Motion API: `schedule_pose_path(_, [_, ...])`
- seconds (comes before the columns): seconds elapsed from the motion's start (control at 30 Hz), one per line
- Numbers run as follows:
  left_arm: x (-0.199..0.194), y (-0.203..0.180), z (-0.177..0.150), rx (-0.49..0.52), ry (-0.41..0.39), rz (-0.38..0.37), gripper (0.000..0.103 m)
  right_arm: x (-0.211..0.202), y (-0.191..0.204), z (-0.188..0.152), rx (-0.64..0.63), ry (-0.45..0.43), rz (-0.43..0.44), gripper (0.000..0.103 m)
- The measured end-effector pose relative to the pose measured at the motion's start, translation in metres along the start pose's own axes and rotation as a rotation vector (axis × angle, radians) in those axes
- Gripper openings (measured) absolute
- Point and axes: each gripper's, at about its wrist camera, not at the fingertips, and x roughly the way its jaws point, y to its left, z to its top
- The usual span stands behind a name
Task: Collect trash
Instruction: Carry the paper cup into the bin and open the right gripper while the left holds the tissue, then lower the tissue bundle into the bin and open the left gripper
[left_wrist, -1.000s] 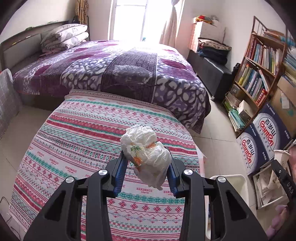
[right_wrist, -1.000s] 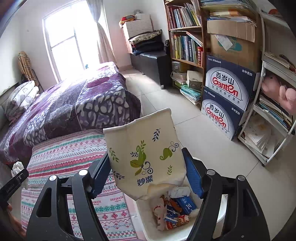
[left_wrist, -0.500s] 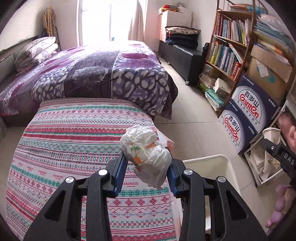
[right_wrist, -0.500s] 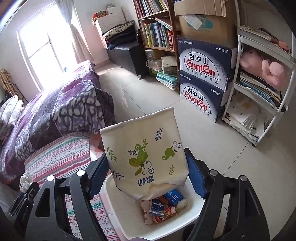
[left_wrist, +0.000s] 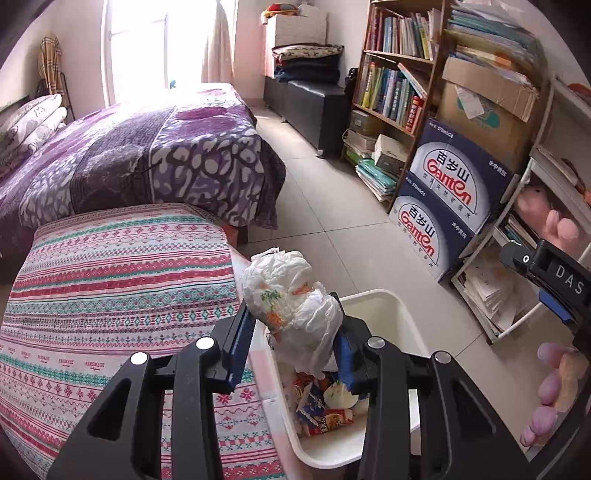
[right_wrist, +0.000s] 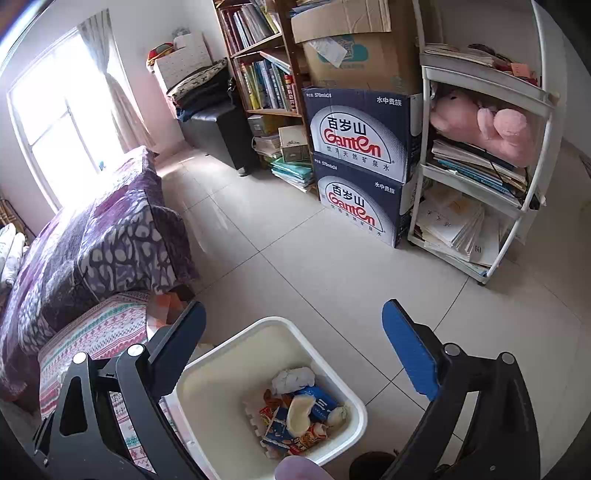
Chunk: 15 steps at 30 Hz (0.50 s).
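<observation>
Left hand-held gripper, black with blue pads, is clamped on a crumpled white plastic bag with green and orange print; both pads press into the wad, which bulges above and hangs below them. It is held over the near left rim of the white rectangular plastic bin, the landmark for the rest. Left of the bin, touching or just beside its wall, lies the striped pink, teal and white patterned cover, whose rounded edge runs along the bin's side. Beyond that cover stands the bed with a purple and white patterned quilt, its corner hanging down near the floor.

Inside the bin lie snack wrappers, a blue packet and white crumpled paper, all well below the rim. Behind the bin the beige tiled floor is bare and wide up to the far wall.

Right hand-held gripper hangs above the bin with its jaws spread wide, having just been opening; nothing sits between the pads, one over the bin's left rim, the other past its right side. Farther right of the bin, well apart, two stacked dark blue cartons with red lettering and a white wheeled shelf rack of papers edge the floor.
</observation>
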Motion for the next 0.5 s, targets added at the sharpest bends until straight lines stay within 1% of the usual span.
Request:
schedule_pose_path(0.2, [0.007,-0.026,0.001,0.021,0.014,-0.06,0.04,0.0,-0.026,0.007,0.058,-0.005,-0.038,0.093])
schedule_pose_path(0.23, [0.008,-0.03,0.002,0.024,0.018,-0.082,0.04,0.0,-0.031,0.008,0.069,-0.005,-0.045,0.093])
schedule_pose_path(0.3, [0.011,-0.039,0.004,0.033,0.028,-0.158,0.042,-0.001,-0.039,0.01,0.089,-0.008,-0.057,0.093])
schedule_pose_path(0.33, [0.011,-0.043,0.005,0.036,0.034,-0.2,0.053,-0.001,-0.042,0.01,0.093,-0.011,-0.063,0.093])
schedule_pose_path(0.37, [0.01,-0.046,0.005,0.034,0.038,-0.234,0.069,-0.002,-0.045,0.011,0.095,-0.018,-0.072,0.093])
schedule_pose_path(0.4, [0.008,-0.049,0.004,0.028,0.035,-0.25,0.074,-0.004,-0.047,0.011,0.096,-0.027,-0.081,0.093])
schedule_pose_path(0.47, [0.003,-0.055,0.003,0.039,0.024,-0.263,0.076,-0.01,-0.049,0.012,0.096,-0.047,-0.091,0.093])
schedule_pose_path(0.5, [-0.001,-0.057,0.002,0.054,0.022,-0.256,0.076,-0.014,-0.05,0.012,0.094,-0.06,-0.092,0.093])
